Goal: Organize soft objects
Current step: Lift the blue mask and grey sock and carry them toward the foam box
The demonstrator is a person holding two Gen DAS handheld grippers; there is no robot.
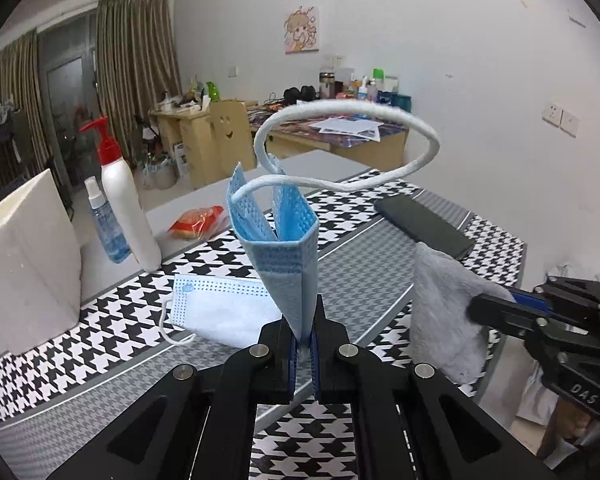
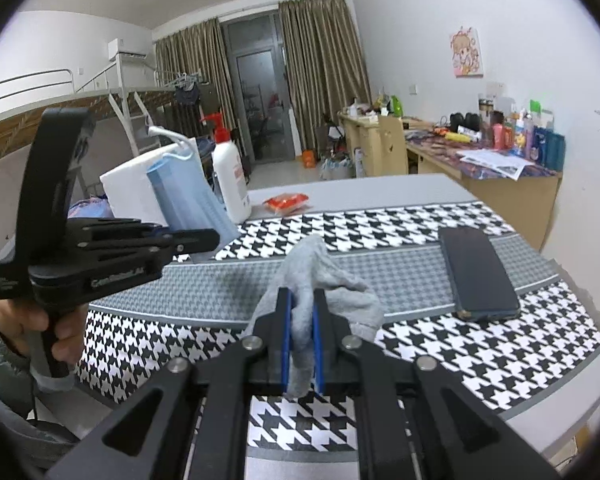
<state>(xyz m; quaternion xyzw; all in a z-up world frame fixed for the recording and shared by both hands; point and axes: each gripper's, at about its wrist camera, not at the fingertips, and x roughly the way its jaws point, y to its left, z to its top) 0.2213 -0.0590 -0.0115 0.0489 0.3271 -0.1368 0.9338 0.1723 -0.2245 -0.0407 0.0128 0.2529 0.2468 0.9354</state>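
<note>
Your left wrist camera looks close along its fingers over the houndstooth mat (image 1: 112, 320). Your right one faces likewise; both share the phone (image 1: 424, 224) and far desk (image 2: 500, 184).

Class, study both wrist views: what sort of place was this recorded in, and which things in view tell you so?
Probably a student dormitory room, not a lab: a raised bunk bed with clothes hung from it, a cluttered wooden desk along the wall, and a cartoon poster above it.
</note>
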